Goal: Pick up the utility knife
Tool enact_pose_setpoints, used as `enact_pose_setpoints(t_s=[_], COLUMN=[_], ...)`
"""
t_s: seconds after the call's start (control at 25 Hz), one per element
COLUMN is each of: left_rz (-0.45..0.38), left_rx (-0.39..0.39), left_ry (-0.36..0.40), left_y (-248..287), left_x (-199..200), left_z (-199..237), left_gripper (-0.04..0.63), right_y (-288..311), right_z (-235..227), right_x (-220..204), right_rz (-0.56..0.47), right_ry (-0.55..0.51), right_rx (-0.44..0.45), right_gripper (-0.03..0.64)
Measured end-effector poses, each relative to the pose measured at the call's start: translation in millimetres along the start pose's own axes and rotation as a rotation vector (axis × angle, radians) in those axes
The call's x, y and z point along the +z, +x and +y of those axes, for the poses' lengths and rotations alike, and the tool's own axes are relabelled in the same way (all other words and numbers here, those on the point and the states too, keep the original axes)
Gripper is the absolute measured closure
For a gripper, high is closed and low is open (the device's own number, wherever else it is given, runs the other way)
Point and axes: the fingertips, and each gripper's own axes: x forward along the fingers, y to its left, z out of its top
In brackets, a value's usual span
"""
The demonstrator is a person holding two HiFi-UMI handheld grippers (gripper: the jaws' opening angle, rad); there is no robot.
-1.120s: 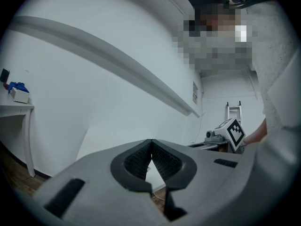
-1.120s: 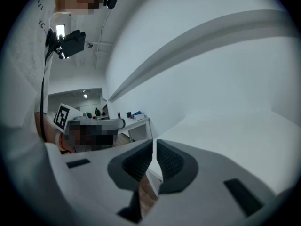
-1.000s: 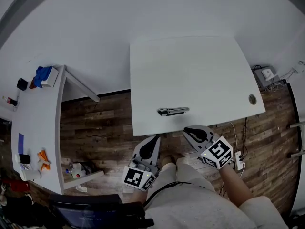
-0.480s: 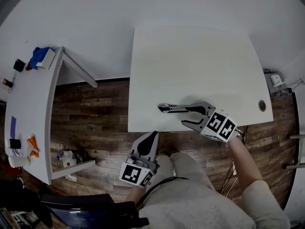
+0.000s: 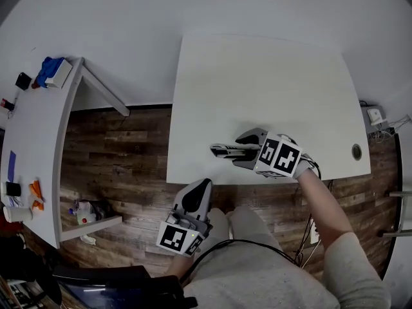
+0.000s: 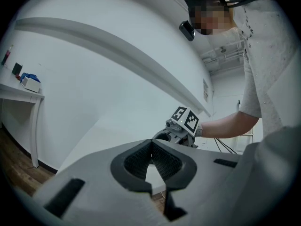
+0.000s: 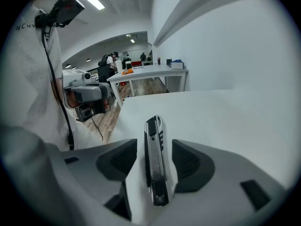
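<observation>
The utility knife (image 5: 224,150), silver and black, lies flat on the white table (image 5: 257,82) close to its front edge. My right gripper (image 5: 243,150) tilts down over the knife's right end. Its jaws are opening, one on each side of the handle. In the right gripper view the knife (image 7: 155,168) lies lengthwise between the dark pads (image 7: 121,160), with a gap on both sides. My left gripper (image 5: 202,185) hangs below the table's front edge over the floor, its tips together and nothing in them. In the left gripper view its jaws (image 6: 150,146) meet, with the right gripper (image 6: 175,135) beyond.
A cable hole (image 5: 356,151) sits in the table's right front corner. A side table (image 5: 38,140) on the left carries a blue item (image 5: 48,69) and small objects. Wooden floor (image 5: 129,159) lies between the two tables. Cables (image 5: 376,118) lie at the right.
My right gripper moved from the table's front edge onto the table, tilted down and opened around the knife's handle. My left gripper sank a little. The knife has not moved.
</observation>
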Motion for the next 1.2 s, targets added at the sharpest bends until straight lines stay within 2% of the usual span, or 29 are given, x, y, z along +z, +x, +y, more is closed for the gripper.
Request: enact_pose_setpoints(t_s=[0.28,0.44,0.6,0.8,0.96,1.2], left_rz=[-0.026,-0.035,-0.046,-0.053,-0.057,-0.061], left_rx=[0.04,0.054,0.058,0.066,0.081,0.07], left_ry=[-0.01,-0.013,-0.024,-0.028,-0.038,-0.036], left_y=[-1,2,4,9,7,7], left_x=[1,3,2,-2,0,17], left_z=[14,20,26,29,33,31], left_gripper=[0.588,0.588,0.588,0.588,0.588,0.588], right_y=[15,14,19,22,21,7], right_z=[-1,1,7,2,0,6], right_x=[-9,-7,-2,-6,-8,4], right_rz=[0.124,0.185,0.26,0.347,0.313,0.271], right_ry=[-0.053,-0.124,-0.174,-0.168,-0.12,-0.107], right_rx=[0.067,0.094,0.127,0.163,0.128,0.076], right_gripper=[0.4,0.402,0.436,0.48,0.483,0.483])
